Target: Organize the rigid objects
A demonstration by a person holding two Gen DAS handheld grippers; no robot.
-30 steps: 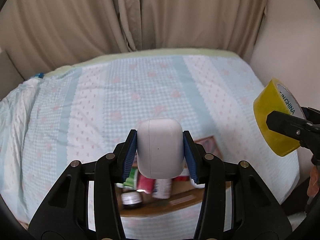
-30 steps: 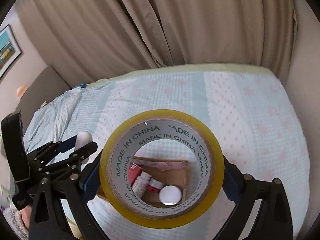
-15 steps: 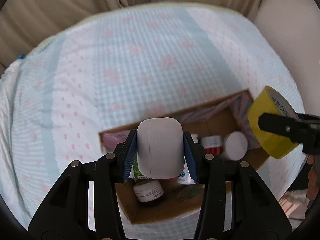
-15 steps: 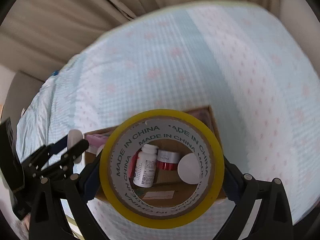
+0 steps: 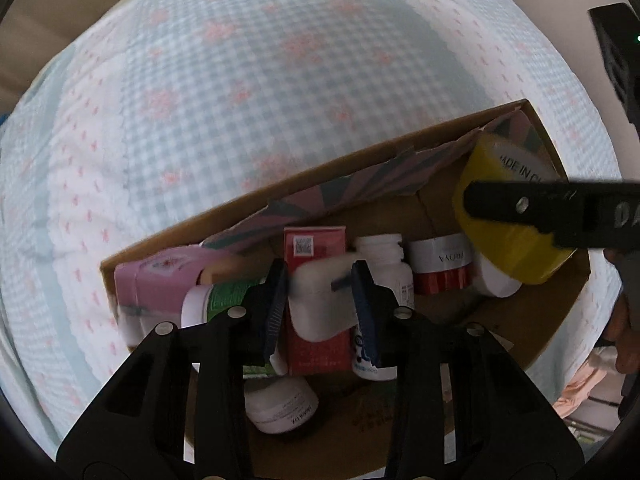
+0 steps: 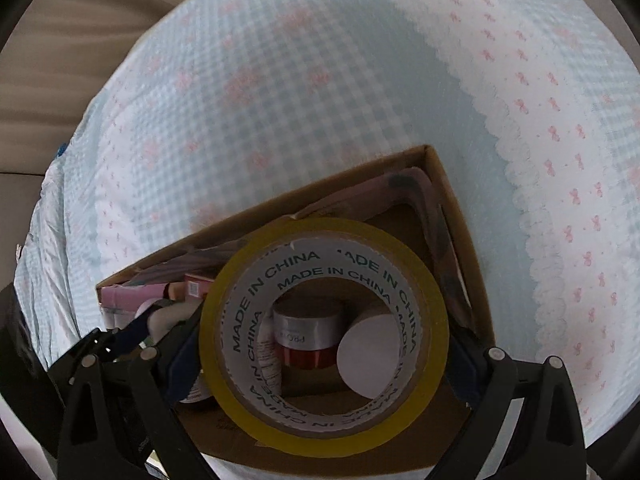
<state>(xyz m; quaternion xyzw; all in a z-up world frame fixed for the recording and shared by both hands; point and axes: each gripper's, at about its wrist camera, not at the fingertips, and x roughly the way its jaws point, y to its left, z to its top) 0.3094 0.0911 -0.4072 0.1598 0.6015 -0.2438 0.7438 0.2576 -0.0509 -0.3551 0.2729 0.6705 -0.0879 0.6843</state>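
Observation:
An open cardboard box (image 5: 360, 156) lies on the blue checked bedspread (image 5: 240, 80). Above the box's left half, my left gripper (image 5: 320, 308) points down. Its jaws are closing on a white earbud case (image 5: 320, 312), which looks blurred and tilted between the blue pads (image 5: 274, 312). My right gripper (image 6: 324, 350) is shut on a yellow tape roll (image 6: 424, 396) and holds it over the box's right half (image 6: 460, 216). In the left wrist view the tape roll (image 5: 500, 252) shows at the right under a black finger (image 5: 520, 208). In the right wrist view the left gripper (image 6: 160, 320) is at the lower left.
The box holds a pink carton (image 5: 160, 280), a green-labelled bottle (image 5: 224, 292), a red carton (image 5: 314, 248), a white bottle (image 5: 384, 256), a red-and-silver jar (image 5: 440, 264), a white lid (image 6: 372, 356) and a white jar (image 5: 280, 408). A patterned sheet (image 5: 360, 188) lines its far wall.
Both grippers have dropped from high over the bed to just above the box and now point steeply down. The earbud case has tilted and blurred in the narrower left jaws.

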